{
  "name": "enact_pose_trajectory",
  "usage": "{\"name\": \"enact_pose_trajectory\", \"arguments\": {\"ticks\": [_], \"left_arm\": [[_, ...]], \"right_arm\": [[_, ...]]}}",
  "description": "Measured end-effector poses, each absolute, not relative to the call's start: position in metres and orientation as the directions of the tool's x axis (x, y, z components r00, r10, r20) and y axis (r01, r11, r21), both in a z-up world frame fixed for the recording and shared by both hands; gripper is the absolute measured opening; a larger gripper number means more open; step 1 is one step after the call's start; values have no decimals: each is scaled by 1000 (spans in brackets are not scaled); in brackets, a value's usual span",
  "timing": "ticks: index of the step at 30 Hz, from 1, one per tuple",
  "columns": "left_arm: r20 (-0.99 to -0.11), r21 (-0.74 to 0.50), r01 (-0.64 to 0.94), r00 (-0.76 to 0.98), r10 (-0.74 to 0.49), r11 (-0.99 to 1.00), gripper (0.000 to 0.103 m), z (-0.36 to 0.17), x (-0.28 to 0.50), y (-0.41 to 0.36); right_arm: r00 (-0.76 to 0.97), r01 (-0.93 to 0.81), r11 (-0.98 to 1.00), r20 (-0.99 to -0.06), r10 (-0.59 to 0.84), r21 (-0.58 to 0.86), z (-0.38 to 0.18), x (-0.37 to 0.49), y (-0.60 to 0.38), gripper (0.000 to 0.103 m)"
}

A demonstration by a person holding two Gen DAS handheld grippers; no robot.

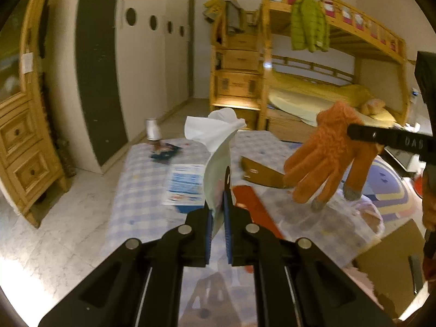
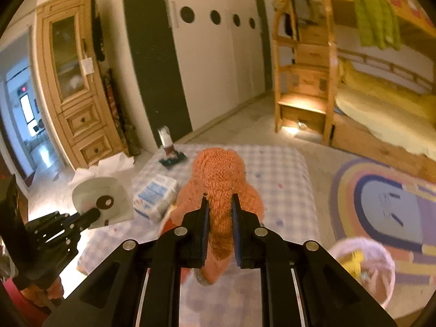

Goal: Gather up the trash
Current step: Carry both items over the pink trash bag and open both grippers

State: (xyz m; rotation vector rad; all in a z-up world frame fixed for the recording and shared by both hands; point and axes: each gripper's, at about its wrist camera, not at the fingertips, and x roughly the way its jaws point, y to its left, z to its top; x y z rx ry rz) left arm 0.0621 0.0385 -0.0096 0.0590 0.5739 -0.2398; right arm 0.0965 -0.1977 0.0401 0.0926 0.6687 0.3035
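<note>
My left gripper [image 1: 217, 204] is shut on a pale green paper piece [image 1: 218, 169] with a white tissue [image 1: 212, 128] at its top, held above the checkered table [image 1: 136, 185]. It also shows in the right wrist view [image 2: 100, 199]. My right gripper [image 2: 220, 209] is shut on an orange knitted glove [image 2: 220, 179] and holds it in the air over the table. The glove [image 1: 327, 158] hangs at the right in the left wrist view, fingers down.
On the table lie a blue-white tissue pack [image 1: 185, 188], a dark wrapper [image 1: 163, 151] by a small bottle [image 1: 152, 128], a brown cardboard piece [image 1: 261, 174] and a red strip [image 1: 253, 207]. A pink-rimmed bag [image 2: 365, 267] with yellow trash sits at the right. A bunk bed [image 1: 327, 81] stands behind.
</note>
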Motion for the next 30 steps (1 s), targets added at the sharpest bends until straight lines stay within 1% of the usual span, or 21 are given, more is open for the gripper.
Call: {"name": "enact_pose_trajectory", "arguments": {"ticks": [7,11,17,22,25,30], "left_arm": [[-573,17,410,752,-327,912,6,-23,48,-25],[-580,31,454,733,-354,890,6,-24,50,-47],[-572,36,527,707,-415,849,6,-9,69,-82],[-579,53,606,666,-470,793,6,-13,78,-139],[-597,45,654,623,-504,755,6,-21,85,-181],[-623,59,709,576,-529,703,6,-35,95,-233]], "right_arm": [[736,-164,966,-628,254,198,27,68,-233,15],[761,-95,976,-618,198,197,29,54,-259,15],[794,27,981,-600,94,190,31,35,-304,15],[794,137,972,-608,6,190,21,27,-345,15],[783,203,963,-620,-50,179,12,27,-370,15],[752,297,937,-650,-111,183,-7,33,-413,16]]}}
